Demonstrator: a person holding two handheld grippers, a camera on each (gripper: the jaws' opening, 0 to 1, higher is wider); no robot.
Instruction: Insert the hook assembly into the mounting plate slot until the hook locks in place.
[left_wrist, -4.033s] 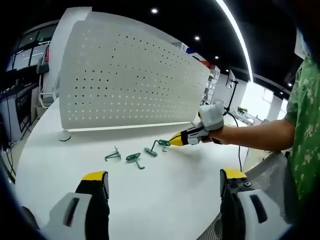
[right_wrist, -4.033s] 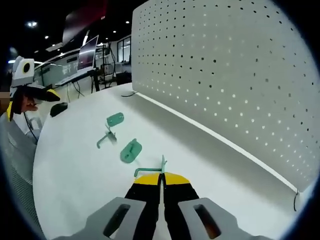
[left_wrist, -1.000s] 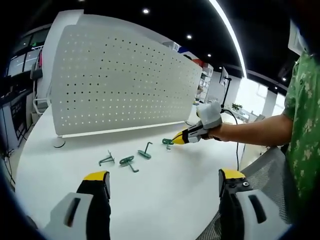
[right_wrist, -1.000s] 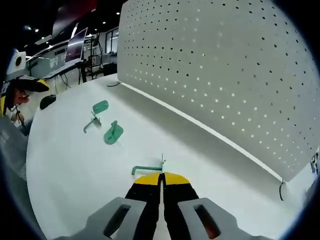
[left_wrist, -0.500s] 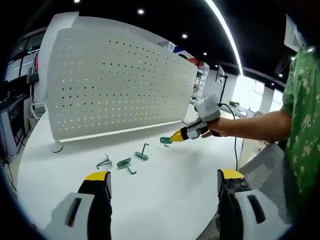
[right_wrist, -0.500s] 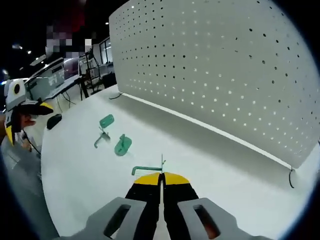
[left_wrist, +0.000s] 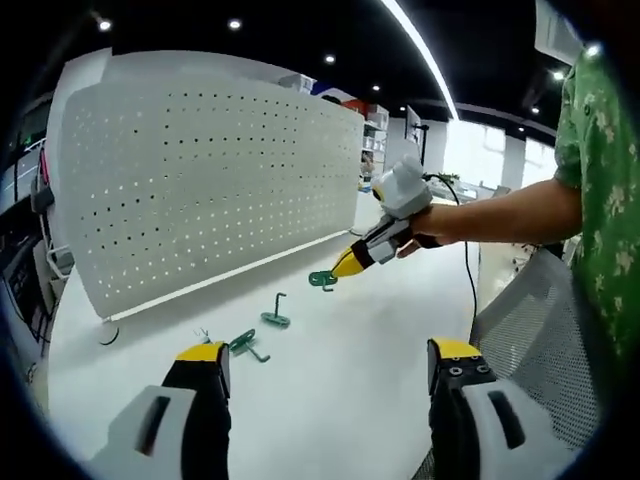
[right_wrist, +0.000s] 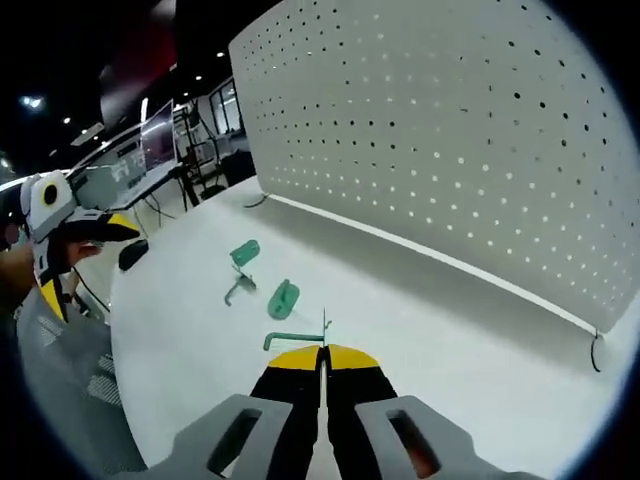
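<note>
Two yellow-tipped jaws of our left gripper (left_wrist: 325, 368) stand wide apart, holding nothing, low over the white desk (left_wrist: 340, 360). Our right gripper (right_wrist: 322, 360) has its jaws pressed together on a green hook (right_wrist: 296, 338), lifted clear of the desk. Beyond lie two more green hooks (right_wrist: 283, 297), then the white pegboard (right_wrist: 470, 140) standing upright.

Four seconds ago the right gripper (left_wrist: 349, 264) held the small green metal hook (left_wrist: 322, 279) low, down at the white table (left_wrist: 330, 380) beside the other green pieces. Now it carries the hook lifted clear of the table, at mid-frame in the left gripper view, apart from the two green pieces (left_wrist: 258, 332) left lying lower left.
</note>
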